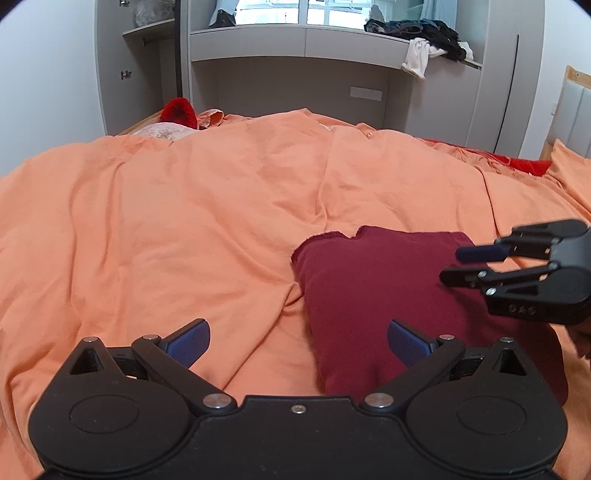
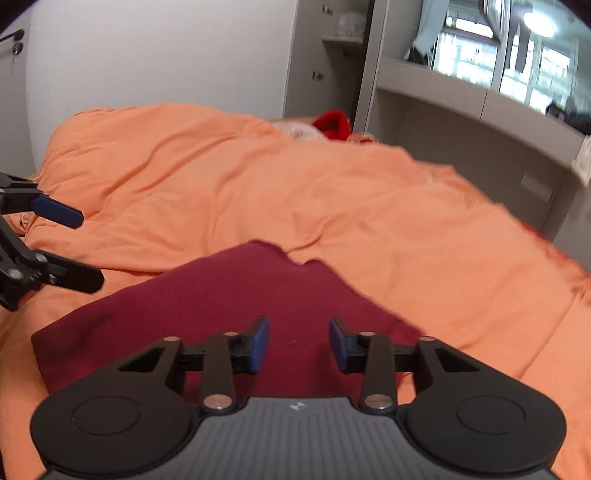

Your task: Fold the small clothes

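- A bedroom: pale walls and a grey built-in wardrobe (image 1: 147,66) with a window ledge (image 1: 303,40) run across the top of my left view, daylight coming through the panes above.
- On the ledge at upper right lies a heap of dark clothes (image 1: 417,27), with a white cloth (image 1: 417,57) hanging over its edge.
- The bed fills most of both views, covered by a rumpled orange duvet (image 1: 184,206) with long creases running toward the middle.
- At the far end of the bed, upper left of centre in my left view, a bright red item (image 1: 179,112) sits beside a pale patterned patch; I cannot tell what either is.
- A strip of red fabric (image 1: 524,164) shows at the right edge of the bed, near a wooden headboard (image 1: 576,96).
- The dark red garment (image 1: 399,295) lies flat on the duvet, lower right in my left view and lower centre in my right view, folded into a rough rectangle with a notch in its far edge.
- My left gripper (image 1: 299,341) hovers with its jaws spread wide, one blue pad over the duvet, the other over the garment's near edge, gripping nothing.
- My right gripper (image 2: 299,343) stands over the garment, its jaws partly apart, nothing between them; this view is somewhat blurred.
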The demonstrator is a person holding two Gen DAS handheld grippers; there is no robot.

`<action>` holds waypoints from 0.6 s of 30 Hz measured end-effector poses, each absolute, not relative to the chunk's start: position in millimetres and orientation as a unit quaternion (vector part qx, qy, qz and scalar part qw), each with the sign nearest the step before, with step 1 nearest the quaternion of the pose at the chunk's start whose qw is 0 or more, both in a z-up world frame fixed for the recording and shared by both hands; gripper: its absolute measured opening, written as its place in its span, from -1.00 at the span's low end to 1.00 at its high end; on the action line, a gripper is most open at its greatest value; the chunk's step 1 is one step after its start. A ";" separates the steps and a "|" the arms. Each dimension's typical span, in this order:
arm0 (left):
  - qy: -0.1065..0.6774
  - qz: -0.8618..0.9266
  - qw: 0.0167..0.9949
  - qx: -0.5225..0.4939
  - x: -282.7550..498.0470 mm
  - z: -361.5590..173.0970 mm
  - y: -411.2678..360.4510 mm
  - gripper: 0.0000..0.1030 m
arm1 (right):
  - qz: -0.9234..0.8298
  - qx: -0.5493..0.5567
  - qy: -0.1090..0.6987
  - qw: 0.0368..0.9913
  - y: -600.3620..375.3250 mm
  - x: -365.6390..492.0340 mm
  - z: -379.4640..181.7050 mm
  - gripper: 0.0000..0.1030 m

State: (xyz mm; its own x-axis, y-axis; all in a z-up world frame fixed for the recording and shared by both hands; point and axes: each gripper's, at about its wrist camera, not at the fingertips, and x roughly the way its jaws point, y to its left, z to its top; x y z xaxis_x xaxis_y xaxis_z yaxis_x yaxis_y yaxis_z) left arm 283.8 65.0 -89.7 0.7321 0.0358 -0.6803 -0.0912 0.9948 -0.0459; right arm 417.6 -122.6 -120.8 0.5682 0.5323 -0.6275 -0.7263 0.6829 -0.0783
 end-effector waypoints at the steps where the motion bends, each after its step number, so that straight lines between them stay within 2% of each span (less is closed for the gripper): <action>1: 0.364 0.034 0.930 -0.039 283.8 -89.4 66.0 0.98 | 0.360 -0.168 0.291 0.870 -122.3 417.0 -123.9 -0.33; 3: 0.364 0.034 0.930 -0.039 283.4 -89.5 67.0 0.98 | 0.359 -0.166 0.295 0.870 -120.0 416.7 -128.0 -0.33; 6: 0.364 0.034 0.930 -0.040 282.7 -89.1 68.4 0.98 | 0.362 -0.167 0.305 0.865 -118.1 417.4 -133.4 -0.46; 14: 0.364 0.040 0.930 -0.045 280.7 -88.0 74.3 0.98 | 0.369 -0.164 0.310 0.861 -114.5 418.7 -140.5 -1.00; 18: 0.363 0.041 0.930 -0.047 280.3 -87.8 74.6 0.98 | 0.367 -0.125 0.312 0.867 -126.2 422.9 -136.6 -1.00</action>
